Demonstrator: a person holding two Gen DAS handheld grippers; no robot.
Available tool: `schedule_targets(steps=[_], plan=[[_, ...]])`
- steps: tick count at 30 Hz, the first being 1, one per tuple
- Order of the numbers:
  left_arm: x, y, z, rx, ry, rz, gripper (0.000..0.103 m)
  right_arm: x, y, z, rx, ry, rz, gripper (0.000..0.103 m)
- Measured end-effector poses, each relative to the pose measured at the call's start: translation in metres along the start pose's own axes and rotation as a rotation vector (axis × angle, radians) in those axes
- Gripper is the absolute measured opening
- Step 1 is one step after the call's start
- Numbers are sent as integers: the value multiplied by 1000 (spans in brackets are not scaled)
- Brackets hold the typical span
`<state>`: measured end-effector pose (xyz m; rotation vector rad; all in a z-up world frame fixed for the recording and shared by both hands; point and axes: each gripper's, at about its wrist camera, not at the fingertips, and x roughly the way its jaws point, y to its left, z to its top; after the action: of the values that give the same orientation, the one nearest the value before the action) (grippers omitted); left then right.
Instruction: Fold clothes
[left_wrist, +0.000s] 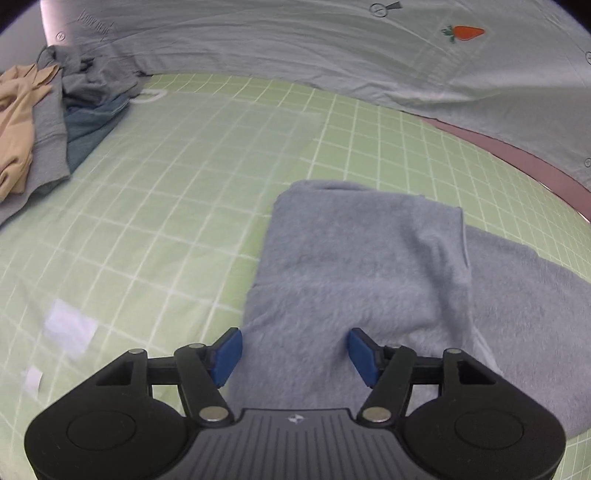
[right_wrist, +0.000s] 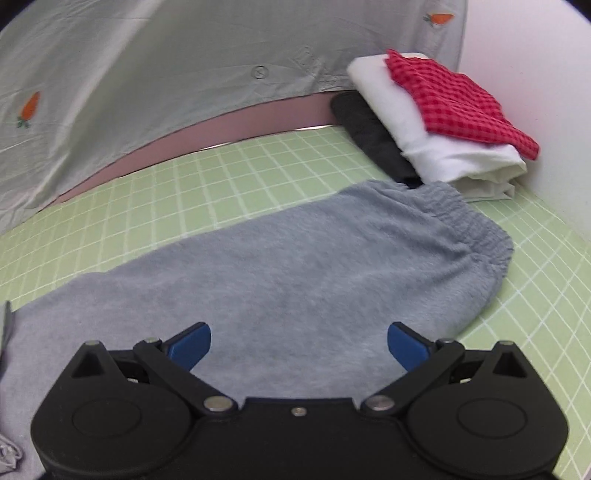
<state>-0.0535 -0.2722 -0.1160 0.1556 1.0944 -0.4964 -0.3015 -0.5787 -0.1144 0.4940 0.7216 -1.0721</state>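
Left wrist view: left gripper (left_wrist: 294, 352) hangs low over grey fleece trousers (left_wrist: 354, 280), jaws spread wide, nothing between them, cloth only underneath. Near end of the trousers is doubled over itself, the fold edge runs up the right side of the top flap, a single layer pokes out past it to the right. Trousers lie on the green checked sheet (left_wrist: 184, 177) of what looks like a bed. Far left sits a crumpled heap of clothes (left_wrist: 48, 122), tan, grey and blue, not folded.

Right wrist view: right gripper (right_wrist: 299, 345) also over the trousers (right_wrist: 295, 266), jaws wide apart, holding nothing. Elastic waistband (right_wrist: 476, 225) lies flat at the far right end, just beside a folded stack (right_wrist: 443, 125): dark piece, white piece, red checked piece on top, against the wall. Pale sheet with carrot prints (right_wrist: 147, 74) hangs behind.

Progress, as a judgement: one stack is folded, trousers are partway, leg end turned over but the waist end spread out long. They look to need at least one more fold to match the stack. The crumpled heap is left to do
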Motion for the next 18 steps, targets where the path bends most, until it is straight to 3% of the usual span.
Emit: schedule_targets(steps=[3,8,13,18], plan=[[1,20,-5,-59,48,-60,63,-8,42,-7,-30,17,92,98],[0,32,-8,-38,89,-136,60,-30,117,-33,-120,32,245,97],[7,33,-6,-5,143,-177,37,-48,184,-60,-180,62,376,94],[9,36,-3,44,162,-200,26,-57,221,-84,-238,83,426,90]])
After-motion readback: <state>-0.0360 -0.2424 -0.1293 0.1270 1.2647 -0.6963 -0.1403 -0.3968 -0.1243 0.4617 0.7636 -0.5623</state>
